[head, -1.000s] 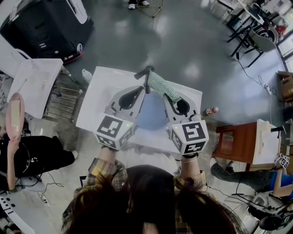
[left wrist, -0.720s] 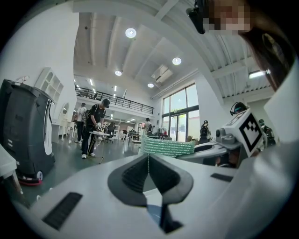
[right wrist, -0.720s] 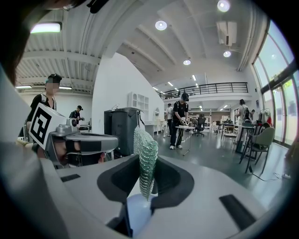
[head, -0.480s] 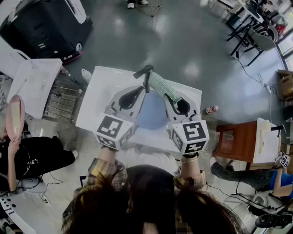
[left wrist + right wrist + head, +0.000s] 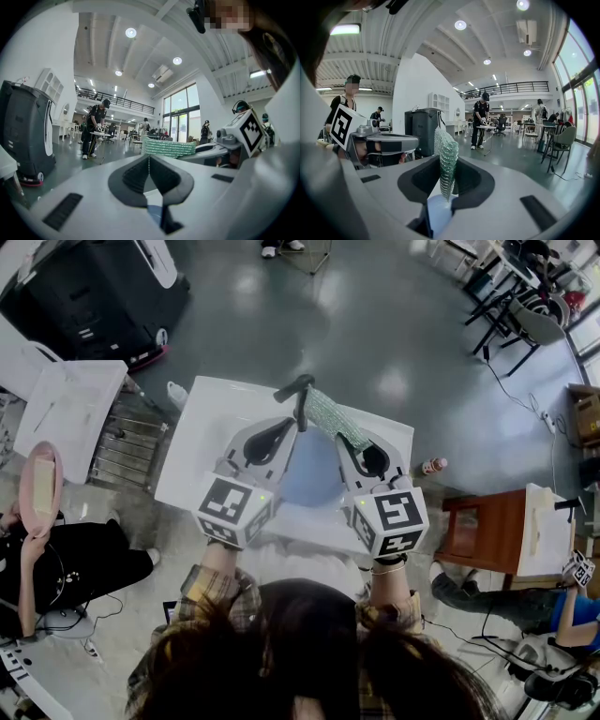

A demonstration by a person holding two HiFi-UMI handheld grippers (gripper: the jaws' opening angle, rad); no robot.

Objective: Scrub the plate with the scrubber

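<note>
Gently treat the green mesh scrubber [image 5: 446, 150], pinched in the closed jaws of the right gripper [image 5: 448, 174], as light and floppy, and steady by its rim the stiff, likely slick pale-blue round plate [image 5: 311, 482] lying on the white tabletop [image 5: 211, 418] below the shut, empty left gripper [image 5: 149, 161].
</note>
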